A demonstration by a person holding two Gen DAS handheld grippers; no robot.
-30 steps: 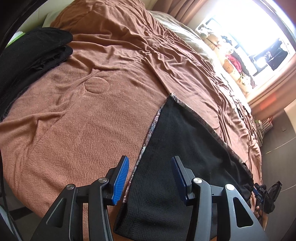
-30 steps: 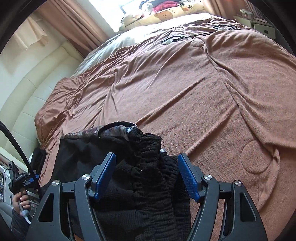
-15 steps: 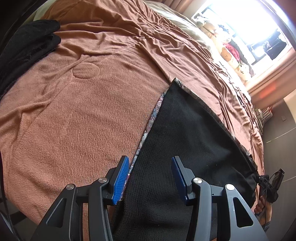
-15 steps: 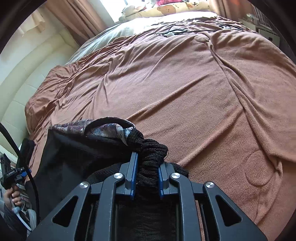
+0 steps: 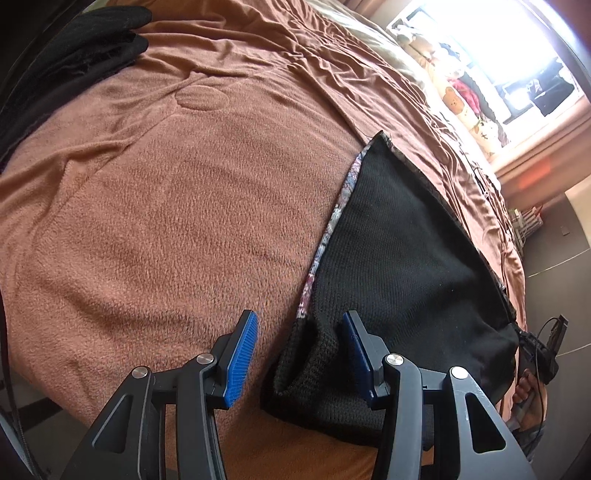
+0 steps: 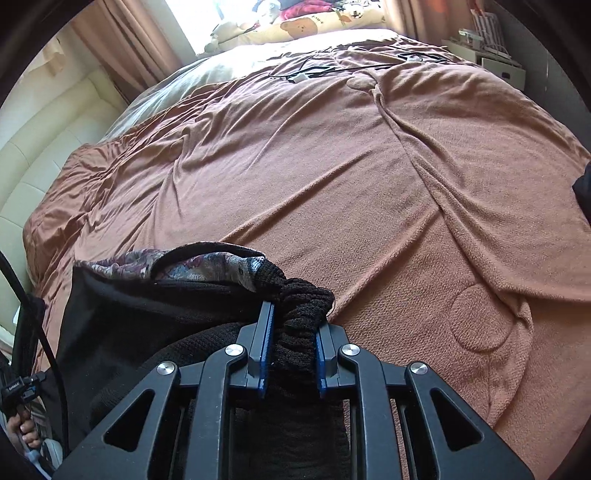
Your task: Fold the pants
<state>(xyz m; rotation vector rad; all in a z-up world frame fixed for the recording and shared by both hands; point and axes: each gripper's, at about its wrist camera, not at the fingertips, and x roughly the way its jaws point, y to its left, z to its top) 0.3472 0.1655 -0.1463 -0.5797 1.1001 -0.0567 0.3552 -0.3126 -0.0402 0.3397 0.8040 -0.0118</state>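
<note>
Tongs come first in both views: the right tongs point(image 6: 291, 345) are clamped on the bunched, ribbed waistband of the black pants point(image 6: 155, 314), the blue pads pressing the thick knit from either side with the cloth squeezed up between them at twelve o'clock. The left tongs point(image 5: 301, 356) stand about half open and hold nothing; the cuffed hem end of the pants point(image 5: 399, 266) sits between the pads, nearer the one at three o'clock, and neither pad can be seen pressing on it. Beyond the tongs the pants lie on the near edge of the bed, on a brown blanket point(image 5: 177, 206), spread as one long flat black panel with a patterned lining edge point(image 5: 332, 229) showing along its side. That flat panel suggests the legs are already laid one on the other, though this is a judgement; the crosswise folds appear not yet made, and the hem end is not yet gripped. Farther off at ten o'clock in the left view a pile of dark clothing point(image 5: 74, 62) rests on the blanket, well apart from the pants. Farthest away are pillows point(image 6: 317, 26) under a bright window.
</note>
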